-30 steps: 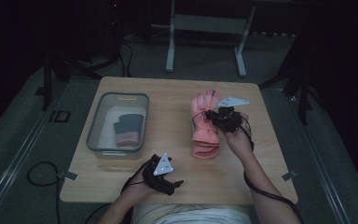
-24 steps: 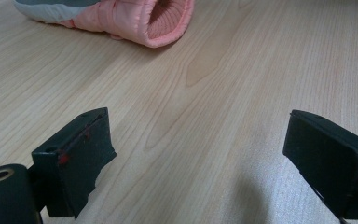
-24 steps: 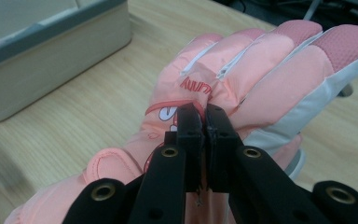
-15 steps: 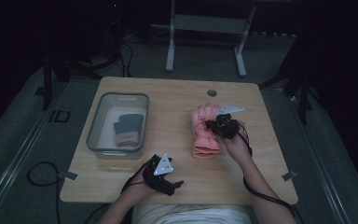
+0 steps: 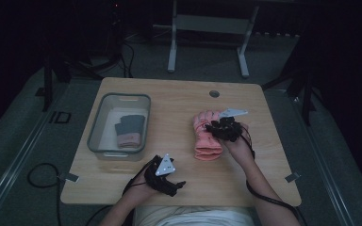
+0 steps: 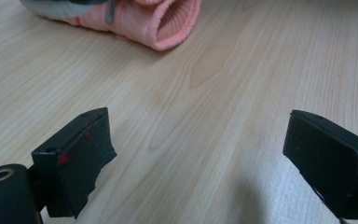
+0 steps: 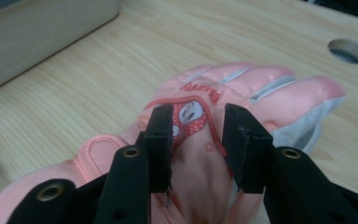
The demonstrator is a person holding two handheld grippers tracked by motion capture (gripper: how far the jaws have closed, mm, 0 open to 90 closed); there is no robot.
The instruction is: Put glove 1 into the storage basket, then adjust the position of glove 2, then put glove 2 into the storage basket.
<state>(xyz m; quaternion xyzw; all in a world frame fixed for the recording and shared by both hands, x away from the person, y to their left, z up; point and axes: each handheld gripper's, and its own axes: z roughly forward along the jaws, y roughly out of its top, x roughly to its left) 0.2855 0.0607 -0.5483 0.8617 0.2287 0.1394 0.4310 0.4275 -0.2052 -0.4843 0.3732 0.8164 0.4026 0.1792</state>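
Observation:
A pink padded glove point(image 5: 206, 136) lies flat on the wooden table point(image 5: 169, 101), right of centre, fingers pointing away from the person. My right gripper point(image 5: 221, 129) rests over its back. In the right gripper view its jaws have just been opening, and my right gripper point(image 7: 198, 114) now straddles a raised fold of the glove point(image 7: 242, 88) without squeezing it. My left gripper point(image 5: 175, 184) sits low at the table's near edge. It point(image 6: 198, 135) is wide open over bare wood, with the glove's cuff point(image 6: 168, 21) farther off.
A clear plastic bin point(image 5: 99, 117) stands at the left of the table and holds a dark glove with a pink cuff point(image 5: 129, 129). A round cable hole point(image 5: 214, 93) is near the far edge. Cables trail from both hands off the near edge.
The right gripper came down and set the pink glove on the table, then its jaws spread apart. The left gripper stayed put.

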